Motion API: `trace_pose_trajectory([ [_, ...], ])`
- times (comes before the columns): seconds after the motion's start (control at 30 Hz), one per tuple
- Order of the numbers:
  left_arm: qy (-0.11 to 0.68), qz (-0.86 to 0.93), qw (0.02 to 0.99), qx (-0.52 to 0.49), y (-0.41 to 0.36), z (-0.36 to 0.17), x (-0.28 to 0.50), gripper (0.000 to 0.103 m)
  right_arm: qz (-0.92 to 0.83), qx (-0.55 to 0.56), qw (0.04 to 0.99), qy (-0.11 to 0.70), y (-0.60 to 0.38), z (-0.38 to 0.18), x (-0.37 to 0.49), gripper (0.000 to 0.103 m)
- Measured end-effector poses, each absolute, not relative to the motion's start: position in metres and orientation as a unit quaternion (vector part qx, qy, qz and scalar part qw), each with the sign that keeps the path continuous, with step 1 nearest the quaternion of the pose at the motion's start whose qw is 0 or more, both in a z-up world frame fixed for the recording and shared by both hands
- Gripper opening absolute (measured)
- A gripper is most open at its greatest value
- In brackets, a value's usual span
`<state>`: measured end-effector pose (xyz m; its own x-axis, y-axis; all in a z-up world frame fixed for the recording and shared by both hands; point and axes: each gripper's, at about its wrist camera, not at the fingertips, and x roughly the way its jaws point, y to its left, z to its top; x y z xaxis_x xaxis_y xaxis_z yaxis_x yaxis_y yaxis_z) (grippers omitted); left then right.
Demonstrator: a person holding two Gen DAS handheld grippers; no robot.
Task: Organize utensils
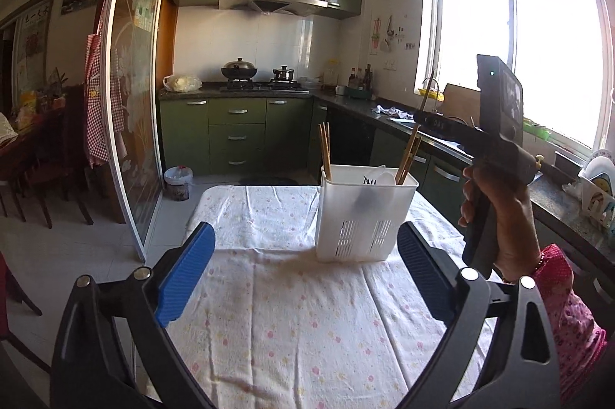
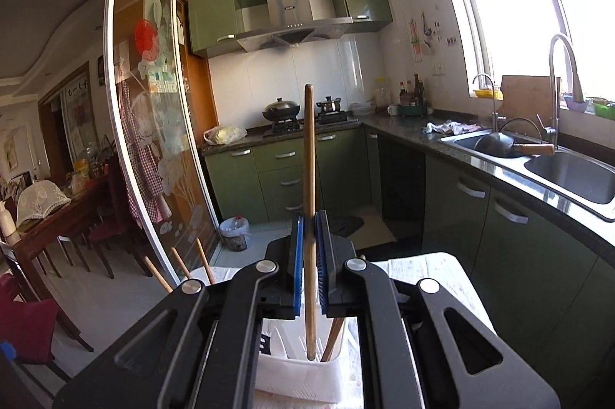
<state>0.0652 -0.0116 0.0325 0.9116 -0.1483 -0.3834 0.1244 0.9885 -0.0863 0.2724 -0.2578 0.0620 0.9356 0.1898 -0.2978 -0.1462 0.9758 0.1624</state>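
Left gripper (image 1: 305,270) spread wide, nothing between the blue pads (image 1: 188,278), hovering low over the near half of the table (image 1: 269,332), which wears a white floral cloth. Past it, toward the far right corner of the table, the white utensil caddy (image 1: 365,216) stands upright, slotted lower walls; chopsticks (image 1: 324,151) lean at its back left corner, more at back right, plus a white utensil and something dark, too small to identify. Right gripper (image 2: 309,270) clamped on a single wooden chopstick (image 2: 309,159), held near vertical, lower tip just above the caddy's open top, beside another stick already inside. A hand (image 1: 499,216) in a pink patterned sleeve grips the right tool's handle at the table's right edge. Beyond: green kitchen cabinets (image 1: 238,136), hob with a wok (image 1: 239,67).
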Motion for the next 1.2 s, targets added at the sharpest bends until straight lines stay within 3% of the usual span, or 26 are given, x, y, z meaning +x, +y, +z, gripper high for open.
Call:
trace_pose_trajectory([
  [0.17, 0.209, -0.070, 0.975, -0.027, -0.009, 0.024, 0.062, 0.093, 0.084, 0.058, 0.977, 0.189, -0.256, 0.030, 0.279, 0.011],
  [0.23, 0.213, -0.072, 0.974, -0.022, -0.013, 0.020, 0.061, 0.094, 0.086, 0.051, 0.974, 0.202, -0.255, 0.021, 0.278, 0.029],
  [0.33, 0.216, -0.077, 0.973, -0.017, -0.015, 0.017, 0.060, 0.095, 0.091, 0.053, 0.976, 0.190, -0.261, 0.018, 0.255, 0.035],
  [0.5, 0.209, -0.079, 0.975, -0.014, -0.015, 0.012, 0.059, 0.096, 0.101, 0.059, 0.985, 0.124, -0.283, 0.017, 0.152, 0.074],
  [0.6, 0.209, -0.085, 0.974, -0.008, -0.017, 0.009, 0.056, 0.096, 0.093, 0.044, 0.990, 0.100, -0.291, 0.013, 0.086, 0.088],
  [0.77, 0.198, -0.100, 0.975, 0.000, -0.021, 0.007, 0.043, 0.096, 0.084, 0.025, 0.992, 0.096, -0.300, 0.002, 0.011, 0.098],
  [1.2, 0.173, -0.089, 0.981, 0.007, -0.022, 0.024, 0.017, 0.096, 0.104, 0.050, 0.988, 0.099, -0.304, -0.009, -0.045, 0.098],
])
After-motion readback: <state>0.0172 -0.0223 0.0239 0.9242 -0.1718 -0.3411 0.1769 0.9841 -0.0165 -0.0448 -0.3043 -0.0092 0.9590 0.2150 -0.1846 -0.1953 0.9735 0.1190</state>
